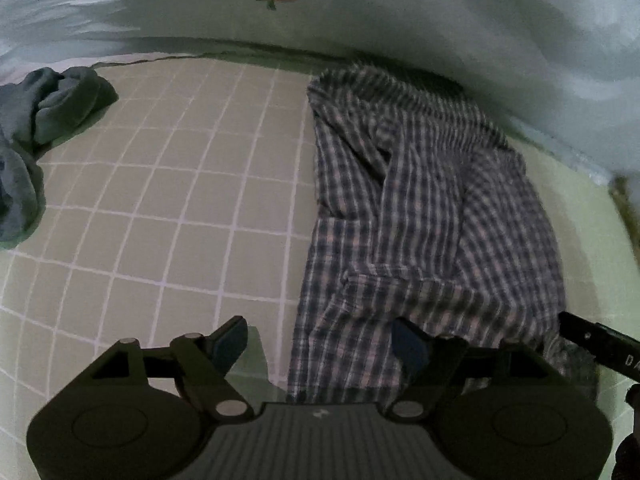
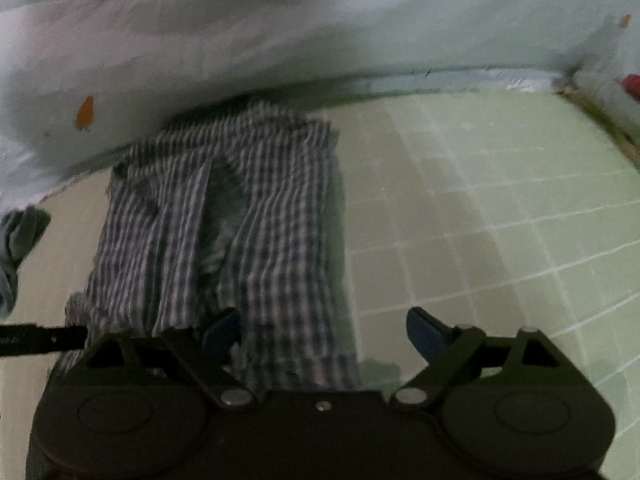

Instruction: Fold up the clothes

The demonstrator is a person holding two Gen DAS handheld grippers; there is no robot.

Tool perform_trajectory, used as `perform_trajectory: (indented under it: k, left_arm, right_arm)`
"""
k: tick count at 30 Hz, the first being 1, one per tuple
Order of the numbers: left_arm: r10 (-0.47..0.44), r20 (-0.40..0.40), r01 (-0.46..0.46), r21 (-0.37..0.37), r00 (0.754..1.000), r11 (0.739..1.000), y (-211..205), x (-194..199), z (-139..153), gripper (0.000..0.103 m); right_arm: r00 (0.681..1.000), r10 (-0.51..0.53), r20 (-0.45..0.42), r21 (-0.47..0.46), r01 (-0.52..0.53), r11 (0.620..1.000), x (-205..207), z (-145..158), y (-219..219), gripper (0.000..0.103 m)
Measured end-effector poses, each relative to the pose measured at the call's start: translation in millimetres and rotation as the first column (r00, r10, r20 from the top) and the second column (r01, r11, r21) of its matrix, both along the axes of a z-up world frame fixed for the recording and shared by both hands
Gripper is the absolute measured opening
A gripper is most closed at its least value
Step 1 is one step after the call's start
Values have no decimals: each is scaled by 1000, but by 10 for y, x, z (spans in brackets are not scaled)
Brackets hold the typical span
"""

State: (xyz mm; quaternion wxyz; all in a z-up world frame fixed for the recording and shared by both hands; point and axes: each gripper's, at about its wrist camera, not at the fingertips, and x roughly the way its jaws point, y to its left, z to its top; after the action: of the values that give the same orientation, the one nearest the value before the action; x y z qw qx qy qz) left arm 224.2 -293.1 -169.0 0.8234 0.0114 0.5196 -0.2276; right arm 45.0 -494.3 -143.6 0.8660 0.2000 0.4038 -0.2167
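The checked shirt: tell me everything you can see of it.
The checked shirt is thin woven cloth in dark blue and white checks. It lies flat on the green gridded mat, folded lengthwise into a long strip with loose creases and a flap down the middle. Its far end reaches the white blanket. Both grippers, the left and the right, hover with open jaws at its near end.

You had open checked sheet point(image 1: 160, 208) left of the plaid shirt point(image 1: 420, 220), more on its right; grey clothes point(image 1: 44, 120) and the white blanket point(image 1: 400, 20) hemmed things in.
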Motion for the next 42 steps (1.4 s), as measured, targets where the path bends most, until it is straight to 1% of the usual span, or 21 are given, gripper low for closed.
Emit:
perform_trajectory:
  k: [1, 2, 3, 4, 5, 6, 9, 12, 15, 17, 19, 20, 21, 24, 25, 26, 29, 33, 38, 39, 42]
  left_arm:
    - [-8, -8, 7, -24, 1000, 1000, 11, -1, 8, 77]
    - [-21, -17, 20, -53, 1000, 998, 19, -9, 13, 70]
    - [-36, -23, 35, -77, 999, 996, 16, -13, 13, 57]
    - [-43, -24, 40, -82, 999, 996, 0, -29, 12, 48]
    - [-47, -25, 45, -85, 999, 995, -17, -46, 10, 22]
    - [-52, -26, 50, -88, 998, 995, -35, -64, 9, 3]
    - [-39, 63, 44, -80, 997, 996, -12, -156, 144, 1]
    - [43, 91, -33, -110, 995, 993, 154, -165, 262, 1]
    - [103, 64, -95, -110, 993, 989, 269, -139, 239, 4]
    - [141, 44, -136, -107, 989, 985, 344, -121, 220, 13]
    - [160, 51, -154, -100, 986, 983, 440, -199, 274, 33]
    - [162, 52, -157, -91, 985, 983, 484, -242, 298, 54]
    - [164, 52, -160, -82, 985, 984, 528, -286, 322, 69]
    - [164, 4, -163, -80, 986, 983, 664, -448, 325, 75]
    - [171, -23, -173, -80, 985, 982, 712, -514, 304, 76]
    - [180, -51, -183, -81, 982, 980, 760, -583, 282, 82]
    - [201, -149, -216, -97, 968, 972, 876, -779, 162, 84]
    - [239, -322, -302, -162, 916, 939, 1039, -886, -4, 84]
    - [249, -528, -440, -274, 812, 855, 1178, -932, -220, 85]
    - [251, -552, -462, -283, 795, 841, 1178, -937, -258, 85]
    - [255, -593, -501, -294, 763, 814, 1122, -937, -343, 83]
  right_arm:
    - [1000, -7, 2, 3, 7, 1000, -37, 13, -8, 92]
    - [1000, -15, 3, 7, 15, 1000, -75, 25, -15, 92]
    - [1000, -22, 5, 10, 22, 1000, -112, 38, -23, 92]
    - [1000, -30, 7, 14, 30, 999, -150, 50, -31, 92]
    - [999, -36, 5, 15, 35, 999, -190, 57, -26, 92]
    - [999, -40, 1, 16, 40, 999, -233, 61, -14, 92]
    - [998, -55, -15, 17, 55, 998, -385, 74, 24, 92]
    - [997, -68, -26, 33, 68, 997, -562, 68, 86, 92]
    - [996, -76, -41, 64, 79, 995, -718, 27, 171, 93]
    - [996, -87, -26, 99, 89, 991, -789, 41, 190, 93]
    - [995, -98, -6, 135, 98, 986, -856, 64, 203, 97]
    - [995, -104, 3, 153, 103, 983, -890, 76, 209, 98]
    - [994, -111, 13, 171, 107, 979, -924, 88, 216, 99]
    - [990, -134, 40, 234, 121, 965, -1021, 115, 228, 99]
    - [988, -149, 48, 274, 131, 953, -1053, 100, 223, 99]
    - [985, -166, 56, 320, 139, 937, -1086, 78, 220, 99]
    - [970, -237, 51, 461, 188, 867, -1230, -38, 219, 99]
    - [940, -342, 15, 622, 259, 739, -1437, -209, 225, 100]
    - [858, -512, -36, 797, 333, 503, -1737, -470, 250, 101]
    - [842, -538, -43, 824, 334, 458, -1771, -515, 266, 101]
    - [807, -586, -68, 887, 318, 334, -1775, -655, 318, 101]
